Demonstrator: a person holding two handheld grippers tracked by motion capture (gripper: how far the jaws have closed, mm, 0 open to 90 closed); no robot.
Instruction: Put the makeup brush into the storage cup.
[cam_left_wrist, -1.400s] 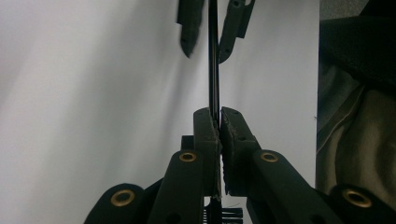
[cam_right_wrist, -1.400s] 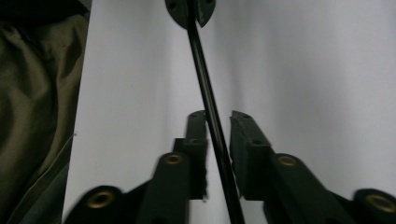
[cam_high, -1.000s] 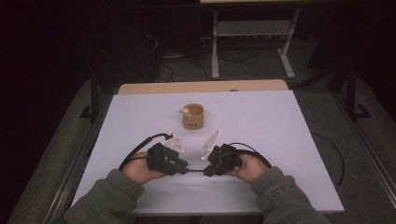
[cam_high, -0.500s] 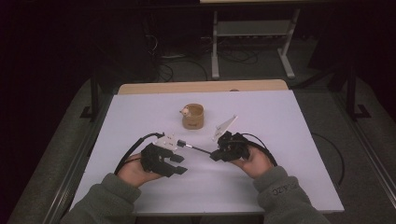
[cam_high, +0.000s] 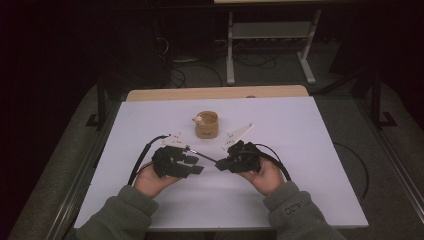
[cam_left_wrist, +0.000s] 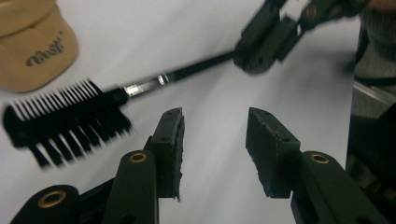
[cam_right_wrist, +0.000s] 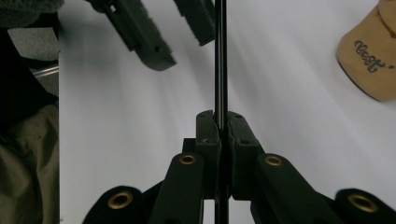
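Observation:
A small black comb-and-brush tool (cam_left_wrist: 65, 119) with a thin black handle (cam_right_wrist: 220, 56) hovers over the white table (cam_high: 310, 145). My right gripper (cam_right_wrist: 220, 126) is shut on that handle, and in the high view it sits right of centre (cam_high: 221, 164). My left gripper (cam_left_wrist: 215, 140) faces it from the left (cam_high: 194, 164); its jaws have just been opening and now stand apart with nothing between them. The bristled head lies just beyond the left jaw, not touched by it. A tan cup (cam_high: 206, 125) stands behind both grippers.
The tan cup (cam_left_wrist: 32, 46) bears dark lettering and is close to the brush head. A wooden strip (cam_high: 215, 93) runs along the table's far edge. A metal stand (cam_high: 270, 35) and cables lie on the dark floor beyond.
The two grippers, close together a second ago, have drawn apart. The left jaws have opened and let go of the brush, which stays in the right gripper.

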